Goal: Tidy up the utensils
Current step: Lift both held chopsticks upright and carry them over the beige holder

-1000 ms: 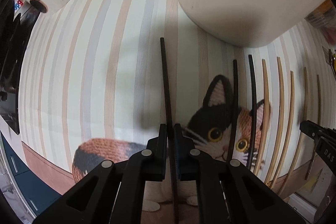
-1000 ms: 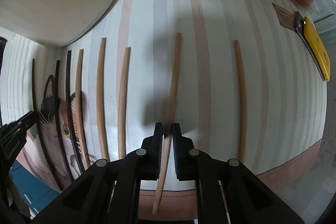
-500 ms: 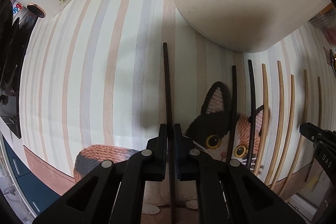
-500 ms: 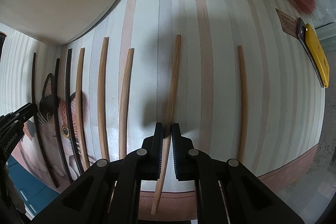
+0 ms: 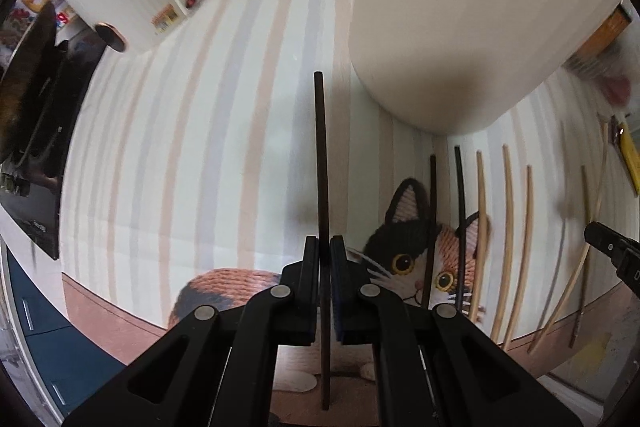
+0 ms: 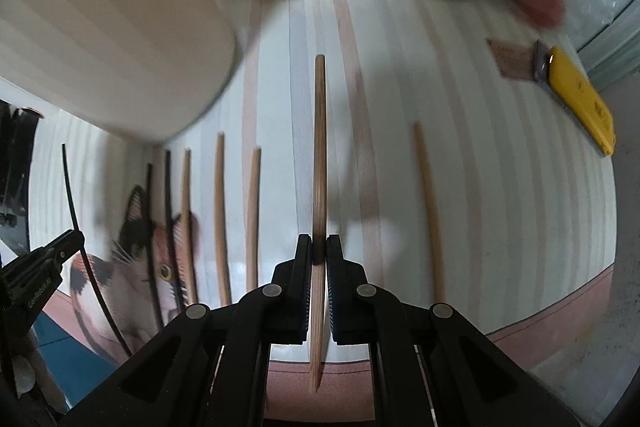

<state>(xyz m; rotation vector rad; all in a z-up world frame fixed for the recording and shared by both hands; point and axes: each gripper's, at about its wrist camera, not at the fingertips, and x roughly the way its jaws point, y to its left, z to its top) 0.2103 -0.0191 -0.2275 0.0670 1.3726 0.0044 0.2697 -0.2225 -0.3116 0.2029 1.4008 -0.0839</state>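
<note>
Now black chopstick (image 5: 321,163) clamped in left tool (image 5: 324,259), lifted.

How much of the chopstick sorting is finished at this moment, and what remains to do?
Nothing looks put away yet; whether the beige container holds anything cannot be seen. In hand: the left gripper is shut on a black chopstick, the right gripper on a wooden chopstick. Left on the striped mat: two black chopsticks and four wooden chopsticks.
</note>
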